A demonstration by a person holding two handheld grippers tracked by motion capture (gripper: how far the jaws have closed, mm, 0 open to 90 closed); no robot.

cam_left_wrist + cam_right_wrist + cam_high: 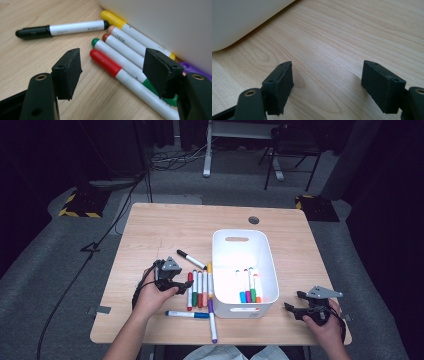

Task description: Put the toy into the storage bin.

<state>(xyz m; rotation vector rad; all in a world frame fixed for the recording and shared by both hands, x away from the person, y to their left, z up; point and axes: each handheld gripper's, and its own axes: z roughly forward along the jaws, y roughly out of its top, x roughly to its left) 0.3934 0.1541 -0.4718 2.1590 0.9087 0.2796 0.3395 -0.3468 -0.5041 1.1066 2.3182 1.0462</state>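
Note:
Several markers lie in a row on the wooden table just left of a white bin (218,270). Among them are a red-capped marker (190,287), a green-capped one (194,285) and a yellow-capped one (209,270). My left gripper (181,282) is low over the row's left side. In the left gripper view it (115,68) stands open, its jaws either side of the red marker (105,61) without touching it, the green-capped marker (95,42) beside that. My right gripper (292,304) rests open on bare wood right of the bin, with nothing between its pads (332,82).
A black-capped marker (191,259) lies apart above the row, a blue one (187,314) below it, and a purple one (212,322) by the bin's front corner. Several markers (248,290) lie inside the bin. The bin wall (242,20) is close to the right gripper.

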